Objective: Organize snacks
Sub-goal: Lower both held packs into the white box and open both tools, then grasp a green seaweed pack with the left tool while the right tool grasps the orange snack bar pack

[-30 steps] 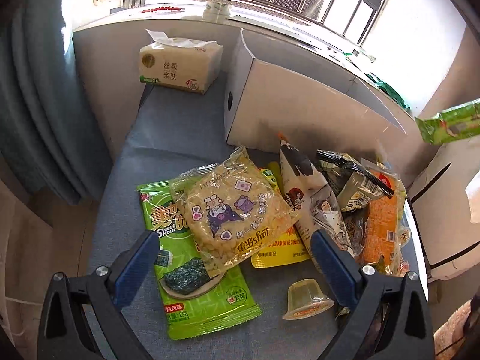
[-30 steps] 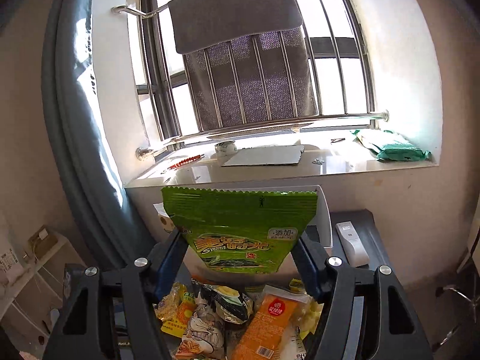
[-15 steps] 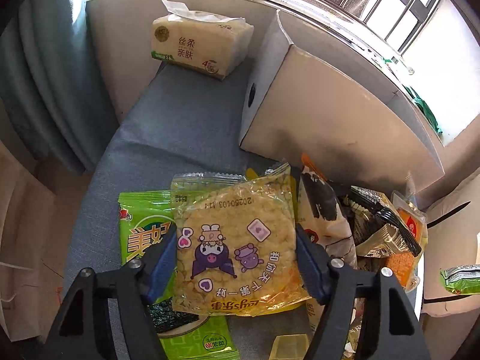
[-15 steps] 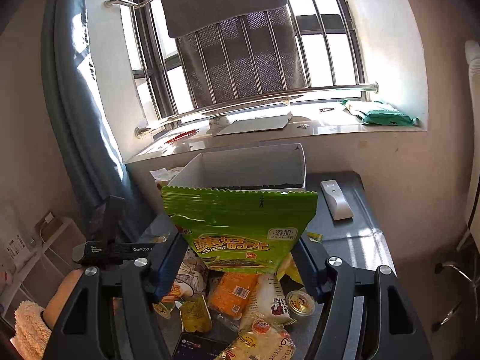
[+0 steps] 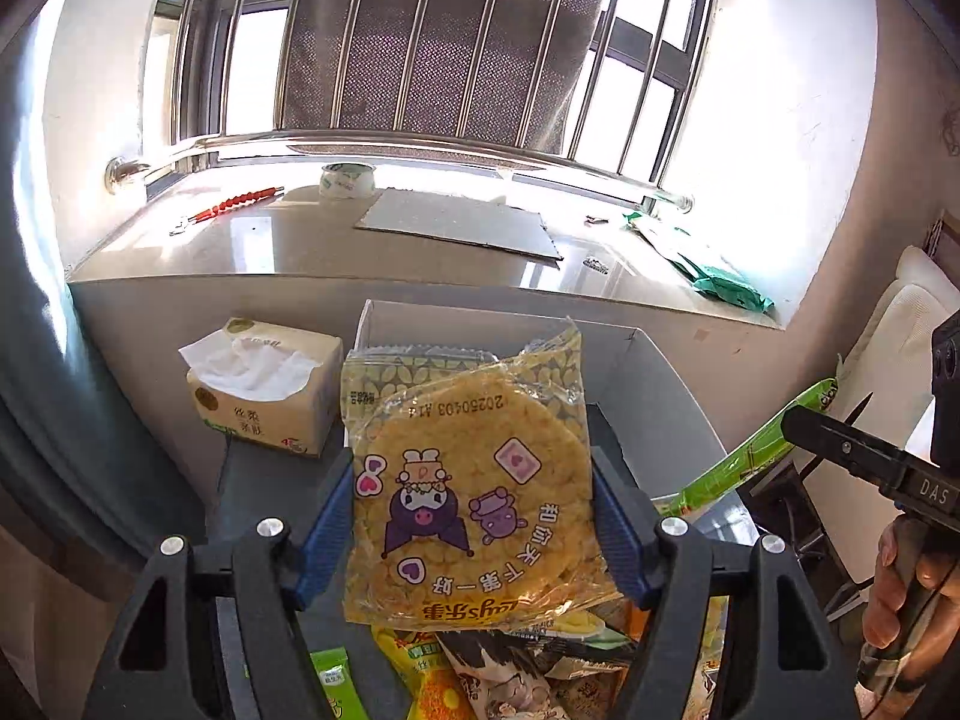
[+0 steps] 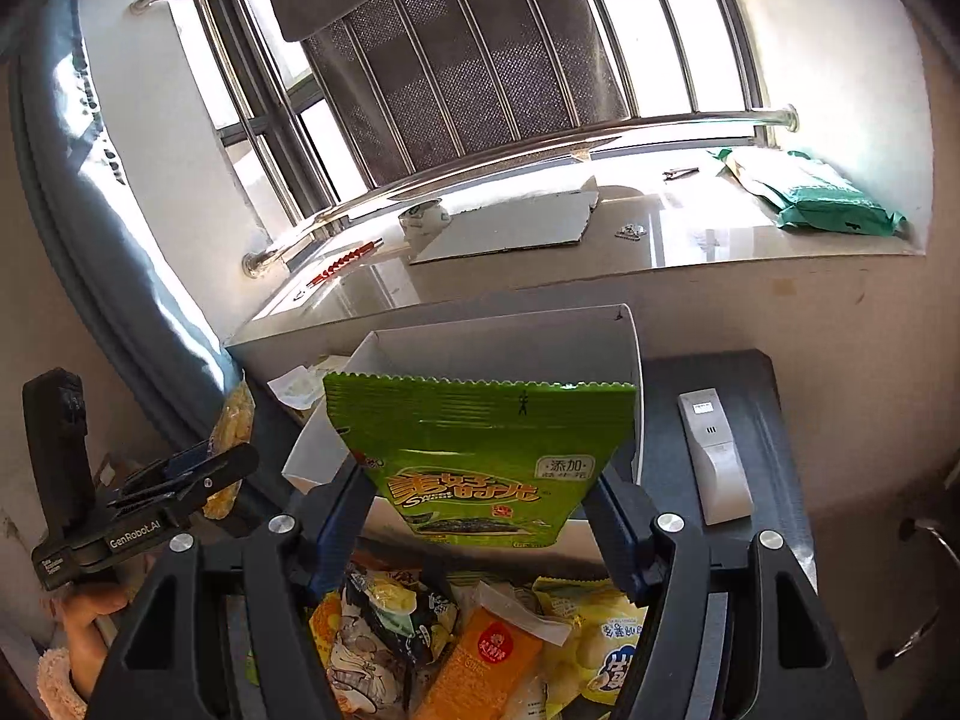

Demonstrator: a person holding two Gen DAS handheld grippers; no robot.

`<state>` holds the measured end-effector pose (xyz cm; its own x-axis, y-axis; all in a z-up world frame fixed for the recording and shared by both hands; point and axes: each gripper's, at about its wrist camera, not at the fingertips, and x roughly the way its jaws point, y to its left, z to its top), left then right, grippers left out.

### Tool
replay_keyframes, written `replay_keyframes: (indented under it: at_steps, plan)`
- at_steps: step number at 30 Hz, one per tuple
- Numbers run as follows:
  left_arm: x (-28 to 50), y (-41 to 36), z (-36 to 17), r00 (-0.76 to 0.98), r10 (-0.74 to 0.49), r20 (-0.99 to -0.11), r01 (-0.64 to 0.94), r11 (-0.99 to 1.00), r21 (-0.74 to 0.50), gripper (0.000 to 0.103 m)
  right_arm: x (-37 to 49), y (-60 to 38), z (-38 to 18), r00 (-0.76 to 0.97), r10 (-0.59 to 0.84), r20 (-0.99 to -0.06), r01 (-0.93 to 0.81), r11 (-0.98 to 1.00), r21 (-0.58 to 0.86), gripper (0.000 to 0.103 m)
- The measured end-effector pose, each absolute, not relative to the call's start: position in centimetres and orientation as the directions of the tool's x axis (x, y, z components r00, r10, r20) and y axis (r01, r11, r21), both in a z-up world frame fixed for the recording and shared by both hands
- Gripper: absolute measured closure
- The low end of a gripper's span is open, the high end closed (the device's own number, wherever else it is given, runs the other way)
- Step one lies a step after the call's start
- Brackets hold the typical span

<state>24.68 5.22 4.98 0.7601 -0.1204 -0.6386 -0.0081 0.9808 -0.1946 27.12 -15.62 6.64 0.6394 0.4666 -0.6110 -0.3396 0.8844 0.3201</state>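
Snack packets are both held aloft, near side of the white box point(image 6: 504, 354). Left tongs point(image 5: 471, 516) are clamped on the yellow noodle packet point(image 5: 474, 480); right tongs point(image 6: 480, 510) are clamped on the green seaweed packet point(image 6: 480, 450). Risk: slick film may slip from the blue pads point(image 5: 327, 528). Both packets nearing the box together may collide or snag its rim, dropping onto the snack pile point(image 6: 456, 642) below.
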Motion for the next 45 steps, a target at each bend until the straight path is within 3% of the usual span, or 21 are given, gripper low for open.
replay_keyframes:
  at_steps: [3,7,9,15,17,18,20,29,32,40,45]
  plan:
    - [30.1,4.6,4.4,0.724,-0.075,-0.685,-0.018,0.992,-0.127,0.027,32.0,-14.6,6.3,0.605,0.407,-0.684,-0.304,0.912,0.274,0.031]
    - [35.3,4.7,1.6,0.663,-0.07,-0.746,-0.026,0.993,-0.116,0.027,36.4,-14.6,5.6,0.562,0.401,-0.724,-0.251,0.916,0.313,0.031]
    - [36.6,4.8,0.4,0.645,-0.055,-0.762,-0.036,0.994,-0.103,0.027,38.2,-14.6,4.3,0.514,0.426,-0.744,-0.225,0.904,0.363,0.031]
    - [38.4,4.8,-3.5,0.542,-0.039,-0.839,-0.072,0.993,-0.093,0.026,41.6,-13.1,1.1,0.448,0.373,-0.813,-0.206,0.927,0.312,0.029]
    - [38.2,5.2,-3.6,0.551,-0.049,-0.833,-0.079,0.991,-0.11,0.011,42.1,-13.0,1.3,0.455,0.348,-0.82,-0.185,0.937,0.295,0.009]
    - [38.1,5.1,-3.4,0.552,-0.069,-0.831,-0.058,0.991,-0.121,0.008,42.1,-13.0,1.7,0.47,0.347,-0.811,-0.192,0.938,0.29,0.0]
    - [37.5,5.1,-2.6,0.578,-0.027,-0.816,-0.067,0.995,-0.08,0.0,41.4,-13.3,3.2,0.532,0.357,-0.768,-0.219,0.934,0.283,0.0]
    - [31.9,6.9,3.6,0.738,-0.075,-0.671,-0.031,0.989,-0.145,0.0,35.5,-15.0,8.9,0.656,0.415,-0.63,-0.32,0.909,0.266,0.0]
    - [27.8,7.1,5.4,0.803,-0.06,-0.593,-0.007,0.994,-0.111,0.0,31.9,-16.1,9.7,0.668,0.468,-0.578,-0.365,0.884,0.293,0.0]
    - [16.2,7.3,4.3,0.812,-0.083,-0.578,0.014,0.992,-0.122,0.0,19.9,-18.2,7.1,0.673,0.517,-0.53,-0.439,0.855,0.277,0.0]
    - [9.5,7.3,0.6,0.819,-0.038,-0.572,-0.058,0.987,-0.148,0.0,13.5,-19.4,2.9,0.706,0.433,-0.56,-0.355,0.901,0.249,0.0]
